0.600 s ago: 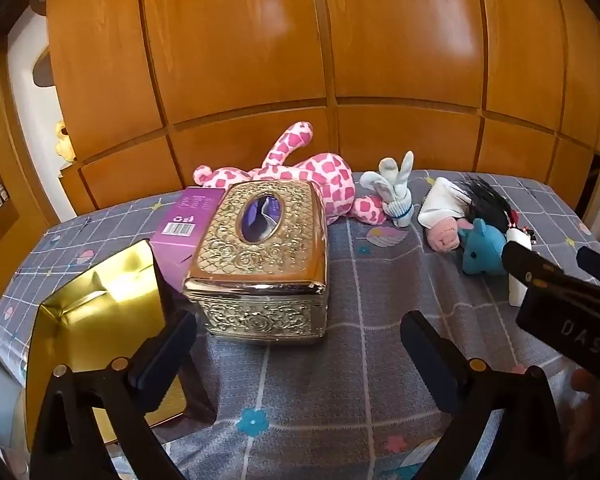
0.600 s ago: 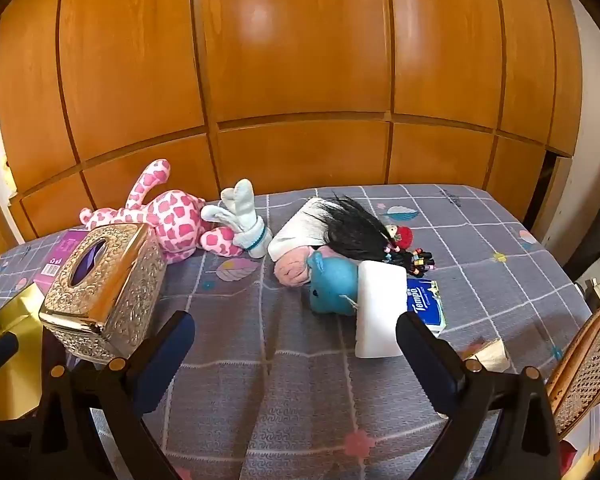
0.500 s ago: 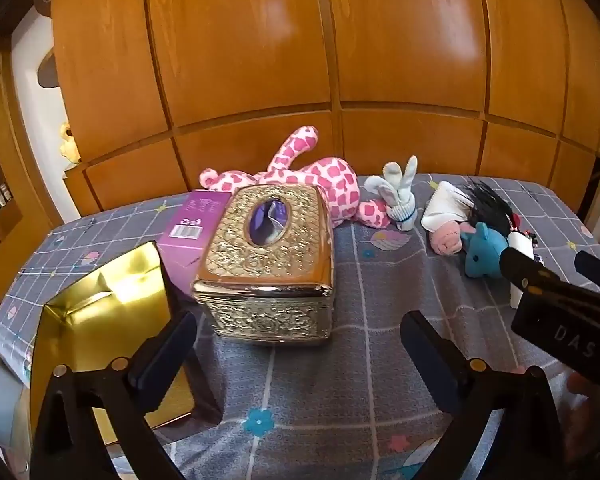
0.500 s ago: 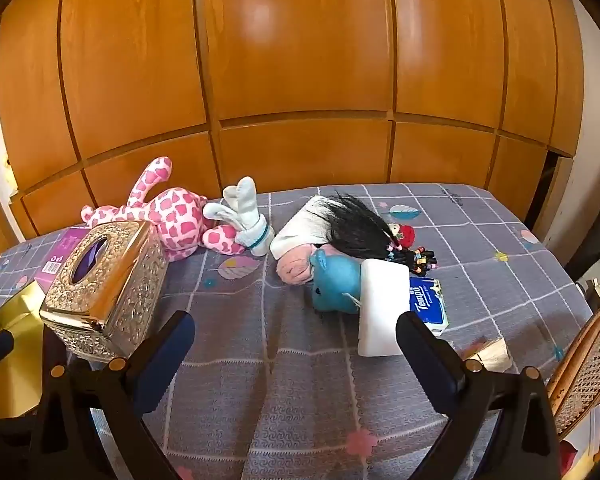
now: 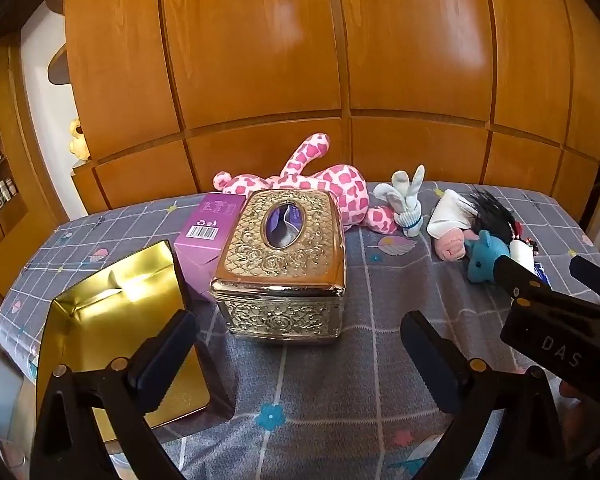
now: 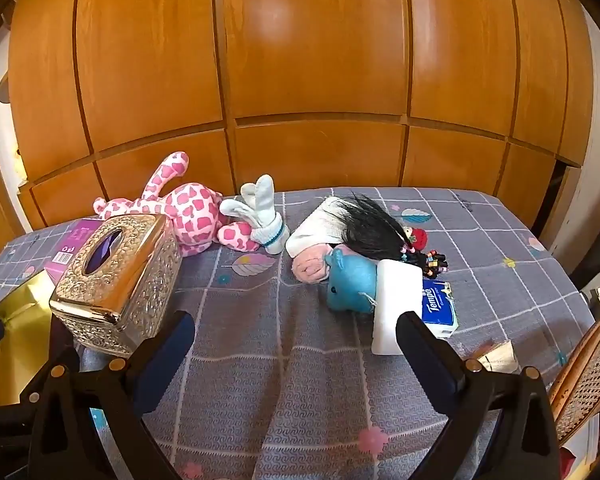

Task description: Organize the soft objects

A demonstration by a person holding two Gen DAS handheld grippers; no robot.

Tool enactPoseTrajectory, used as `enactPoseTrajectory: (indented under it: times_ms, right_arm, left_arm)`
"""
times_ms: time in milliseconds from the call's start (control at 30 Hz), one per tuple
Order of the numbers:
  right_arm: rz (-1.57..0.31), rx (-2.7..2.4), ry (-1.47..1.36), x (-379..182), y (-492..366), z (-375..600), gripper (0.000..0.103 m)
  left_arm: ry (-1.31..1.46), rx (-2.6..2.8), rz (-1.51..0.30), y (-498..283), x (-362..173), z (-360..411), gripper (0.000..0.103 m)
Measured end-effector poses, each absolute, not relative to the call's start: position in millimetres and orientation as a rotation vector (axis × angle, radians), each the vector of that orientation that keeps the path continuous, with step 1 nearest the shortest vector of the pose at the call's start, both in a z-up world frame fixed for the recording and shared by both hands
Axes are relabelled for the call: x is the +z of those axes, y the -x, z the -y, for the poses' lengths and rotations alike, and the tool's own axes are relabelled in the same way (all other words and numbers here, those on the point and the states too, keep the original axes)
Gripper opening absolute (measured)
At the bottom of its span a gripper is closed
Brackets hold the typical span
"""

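Both claws, left claw (image 5: 296, 344) and right claw (image 6: 294, 340), are hanging wide open and empty over the grey checked cloth surface (image 6: 300, 380); likely best approaching the small teal plush toy (image 6: 350, 286) low, pinching mid-body.

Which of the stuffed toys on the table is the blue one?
The small blue plush, lying against the white block beside the black-haired doll; the spotted toy is pink.

An ornate gold tissue box (image 5: 282, 258) stands mid-table on the grey checked cloth (image 5: 380, 300), a purple carton (image 5: 208, 236) touching its left side and an open gold tin (image 5: 112, 320) nearer left. Behind lies a pink spotted plush giraffe (image 5: 332, 192); rightward, white socks (image 5: 406, 204), a black-haired doll (image 5: 472, 216) and a teal plush (image 5: 486, 256) (partly hidden by the other gripper (image 5: 556, 312)).
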State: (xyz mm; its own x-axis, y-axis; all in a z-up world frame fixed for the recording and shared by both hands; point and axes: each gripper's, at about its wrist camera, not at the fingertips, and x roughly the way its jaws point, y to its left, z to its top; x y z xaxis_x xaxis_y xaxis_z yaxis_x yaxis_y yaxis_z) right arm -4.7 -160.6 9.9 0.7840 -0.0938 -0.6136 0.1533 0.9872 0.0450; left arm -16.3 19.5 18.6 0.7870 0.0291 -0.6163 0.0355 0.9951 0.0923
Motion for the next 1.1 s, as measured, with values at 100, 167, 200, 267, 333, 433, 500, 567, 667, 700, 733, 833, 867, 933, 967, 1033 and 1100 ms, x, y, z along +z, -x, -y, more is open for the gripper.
enactPoseTrajectory:
  times_ms: [100,167,200,267,333,433,500,567,667,700,733,833,867,933,967,1033,1100]
  right_arm:
    - [-0.650,-0.130,-0.094,11,6,161,0.103]
    - [-0.651,-0.127,-0.092,12,6,161,0.103]
    - [-0.651,-0.125,-0.092,12,6,161,0.103]
    - [-0.646,-0.123,-0.091,13,7,160,0.103]
    - [-0.637,-0.121,-0.088,15,8,159,0.103]
    - [-0.639,-0.121,-0.090,14,8,159,0.103]
    - [-0.643,-0.125,-0.092,12,7,160,0.103]
    - [-0.643,-0.130,-0.097,12,7,163,0.103]
    - [-0.638,-0.136,-0.102,13,7,165,0.103]
    - [-0.638,-0.136,-0.102,13,7,165,0.103]
    - [-0.638,-0.136,-0.102,12,7,165,0.103]
    - [-0.643,-0.137,-0.105,11,5,167,0.103]
    - [-0.643,-0.140,-0.106,11,5,169,0.103]
    - [-0.644,-0.146,-0.109,11,4,172,0.103]
    - [-0.646,-0.151,-0.114,10,4,175,0.103]
    - [-0.652,-0.162,-0.120,10,2,181,0.103]
    - [-0.660,-0.178,-0.130,9,0,189,0.103]
  left_arm:
    - [-0.100,-0.005,-0.665,17,20,-20,0.102]
    - [-0.096,-0.006,-0.665,18,21,-20,0.102]
    - [-0.093,-0.006,-0.663,19,22,-21,0.102]
    - [-0.092,-0.004,-0.658,19,24,-21,0.102]
    - [-0.092,-0.006,-0.661,18,23,-20,0.102]
    - [-0.098,-0.011,-0.665,17,22,-18,0.102]
    - [-0.099,-0.016,-0.666,18,21,-17,0.102]
    - [-0.100,-0.021,-0.671,17,21,-16,0.102]
    - [-0.101,-0.023,-0.676,15,20,-14,0.102]
    - [-0.101,-0.024,-0.677,14,20,-14,0.102]
    - [-0.102,-0.025,-0.677,14,20,-13,0.102]
    - [-0.107,-0.031,-0.680,16,17,-12,0.102]
    - [-0.108,-0.036,-0.683,16,16,-12,0.102]
    - [-0.116,-0.045,-0.685,15,15,-9,0.102]
    - [-0.122,-0.051,-0.686,14,15,-7,0.102]
    - [-0.135,-0.060,-0.687,14,14,-4,0.102]
    - [-0.145,-0.074,-0.689,13,13,0,0.102]
